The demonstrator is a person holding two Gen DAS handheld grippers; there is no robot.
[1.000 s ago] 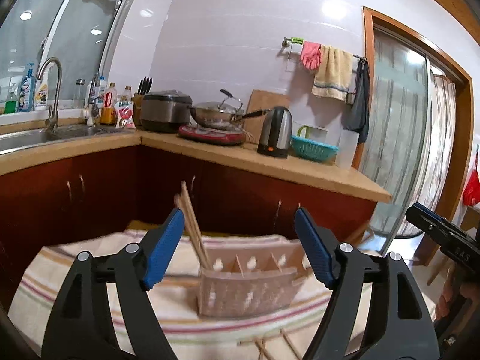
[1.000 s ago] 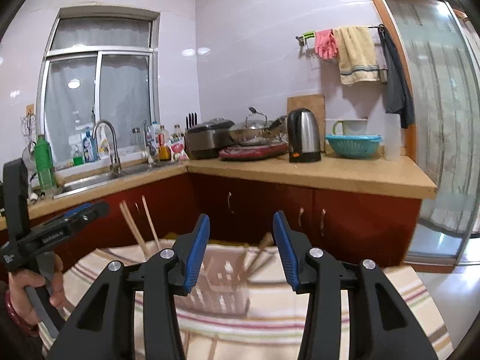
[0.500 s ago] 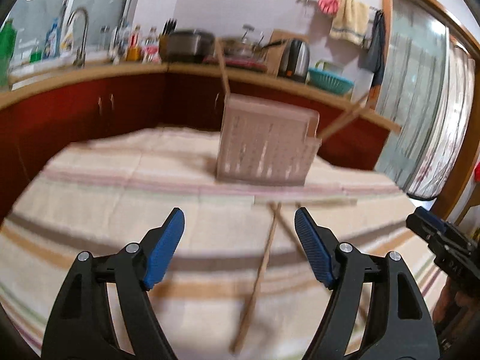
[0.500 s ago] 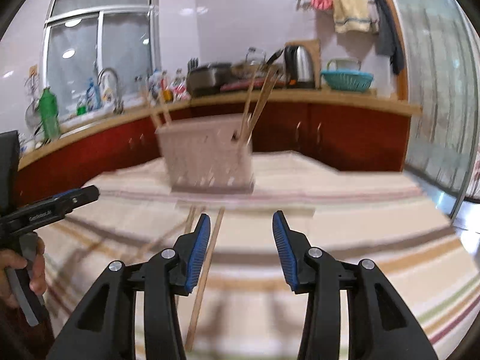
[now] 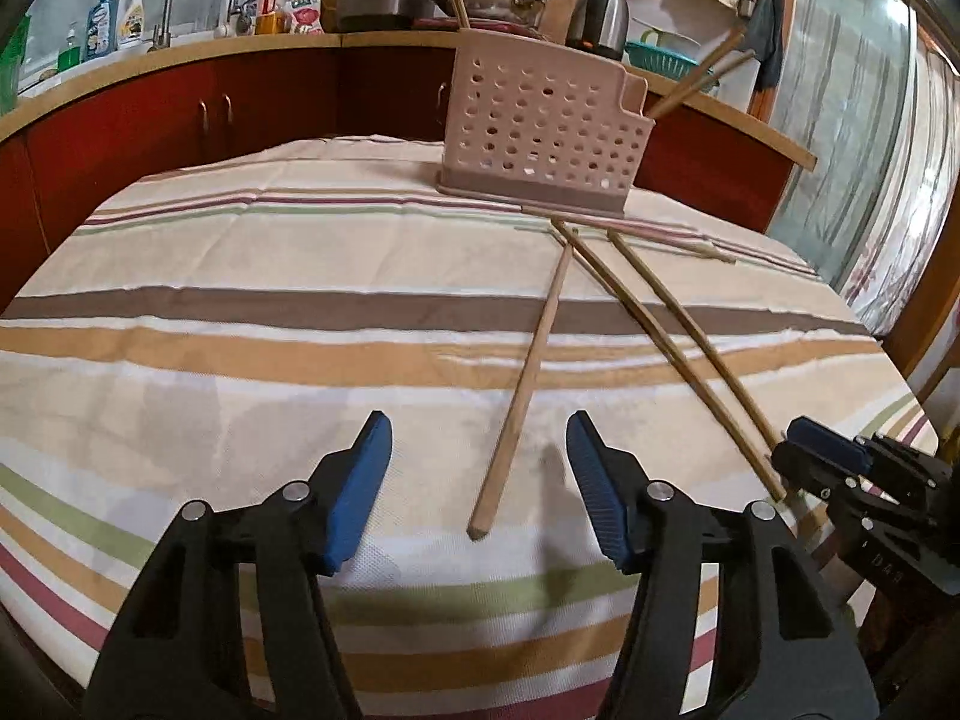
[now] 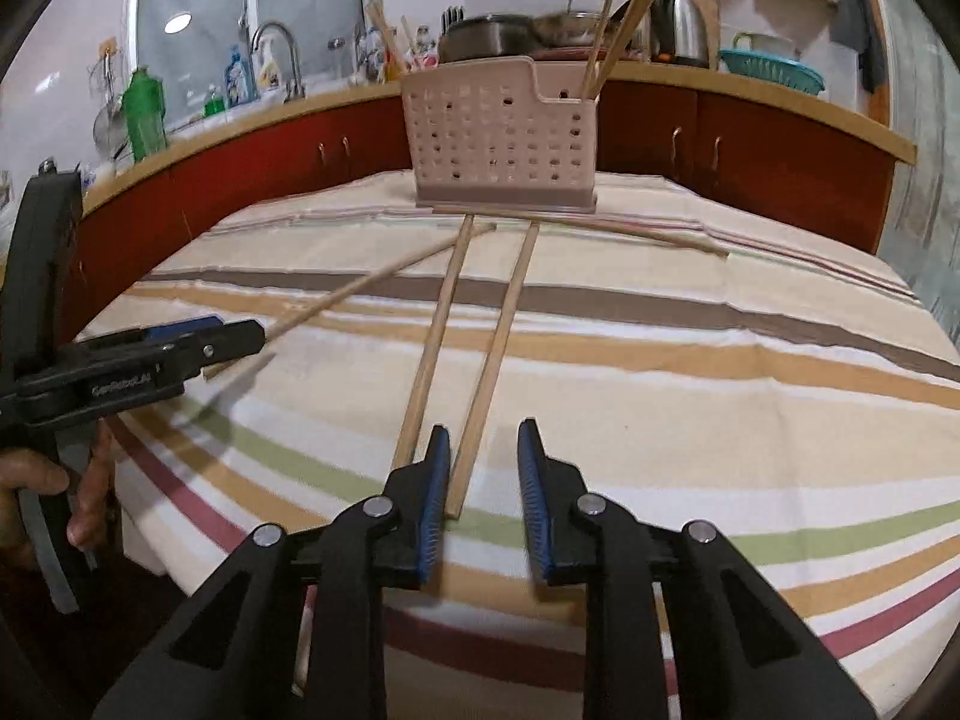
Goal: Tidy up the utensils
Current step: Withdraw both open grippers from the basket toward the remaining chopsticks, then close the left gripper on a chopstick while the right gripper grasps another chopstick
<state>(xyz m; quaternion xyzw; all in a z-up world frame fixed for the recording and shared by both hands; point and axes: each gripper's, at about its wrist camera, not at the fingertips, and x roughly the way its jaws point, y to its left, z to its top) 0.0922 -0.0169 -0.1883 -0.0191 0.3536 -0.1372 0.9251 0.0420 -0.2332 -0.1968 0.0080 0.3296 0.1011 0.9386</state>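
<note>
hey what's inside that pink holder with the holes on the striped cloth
Chopsticks stand in the right end of the pink holder, their tips leaning out above the rim, and a few more rise at its left end. The wall hides their lower ends and anything else inside.

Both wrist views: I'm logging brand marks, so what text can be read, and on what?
"D43", partly cut off: right gripper body, left wrist view.
Left gripper side print: too blurred to read.
Bottles by the sink: labels too small to read.
</note>
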